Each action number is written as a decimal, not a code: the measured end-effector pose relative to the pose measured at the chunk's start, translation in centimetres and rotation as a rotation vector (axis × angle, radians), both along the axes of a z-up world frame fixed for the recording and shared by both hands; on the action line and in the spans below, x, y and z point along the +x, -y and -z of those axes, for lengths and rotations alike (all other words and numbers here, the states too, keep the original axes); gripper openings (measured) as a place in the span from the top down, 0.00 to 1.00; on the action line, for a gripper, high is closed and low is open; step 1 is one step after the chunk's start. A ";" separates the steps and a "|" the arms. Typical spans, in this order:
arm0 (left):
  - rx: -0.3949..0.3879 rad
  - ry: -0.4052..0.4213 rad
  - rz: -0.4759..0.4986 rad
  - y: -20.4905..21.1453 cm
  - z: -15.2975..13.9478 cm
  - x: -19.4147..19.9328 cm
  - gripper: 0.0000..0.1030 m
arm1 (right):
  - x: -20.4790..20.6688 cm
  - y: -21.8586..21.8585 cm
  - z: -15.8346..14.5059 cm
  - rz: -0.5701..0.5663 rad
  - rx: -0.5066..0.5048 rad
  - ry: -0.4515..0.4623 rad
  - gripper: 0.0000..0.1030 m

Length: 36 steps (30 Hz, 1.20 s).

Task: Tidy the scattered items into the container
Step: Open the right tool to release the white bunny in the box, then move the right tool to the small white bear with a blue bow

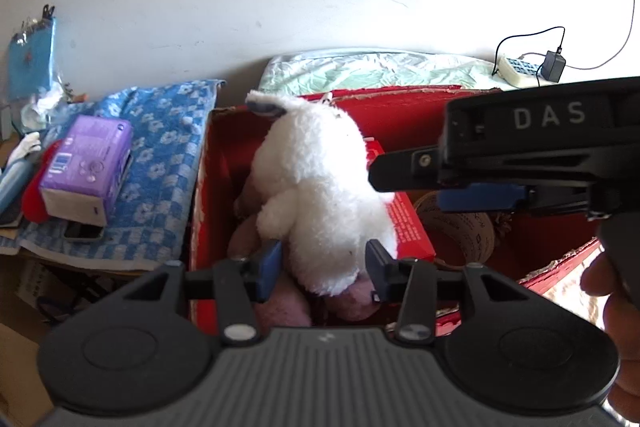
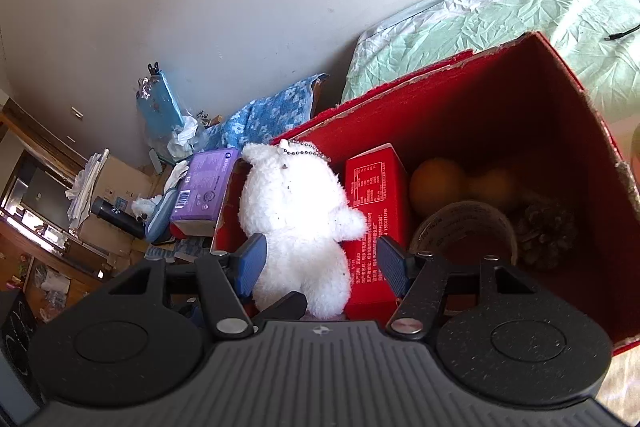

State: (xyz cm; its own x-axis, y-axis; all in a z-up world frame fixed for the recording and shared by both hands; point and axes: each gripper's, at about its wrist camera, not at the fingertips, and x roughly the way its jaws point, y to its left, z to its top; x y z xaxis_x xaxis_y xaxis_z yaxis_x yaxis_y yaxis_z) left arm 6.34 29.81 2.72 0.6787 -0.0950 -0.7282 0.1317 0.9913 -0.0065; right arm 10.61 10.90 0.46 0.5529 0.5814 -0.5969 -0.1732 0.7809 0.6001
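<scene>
A white plush toy [image 1: 316, 187] with a bead chain stands inside the big red box [image 1: 400, 103], on pink plush items. My left gripper [image 1: 322, 261] is open, its blue pads either side of the toy's lower end. My right gripper [image 2: 318, 261] is open above the box [image 2: 520, 83], its pads either side of the same toy [image 2: 296, 211]. In the left wrist view the right gripper [image 1: 460, 183] reaches in from the right. A small red carton [image 2: 374, 211], a tape roll [image 2: 464, 227], a pine cone [image 2: 548, 231] and orange round items [image 2: 436, 183] lie in the box.
A purple tissue pack [image 1: 86, 167] lies on a blue checked towel [image 1: 160, 155] left of the box. Behind is a bed with a green sheet [image 2: 480, 23] and a power strip [image 1: 518, 69]. Clutter, a dark bottle [image 2: 116, 213] and a cabinet are at far left.
</scene>
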 end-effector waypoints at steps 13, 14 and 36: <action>0.068 0.025 -0.075 5.3 -1.9 -1.7 0.32 | -3.1 4.8 -1.8 -0.001 -0.013 0.085 0.37; 0.068 0.033 -0.074 5.8 -2.1 -1.9 0.31 | -3.4 5.2 -2.0 0.000 -0.015 0.095 0.37; -0.047 0.191 0.158 19.3 -3.3 -5.8 0.27 | -8.7 21.8 -0.6 0.167 0.002 0.168 0.32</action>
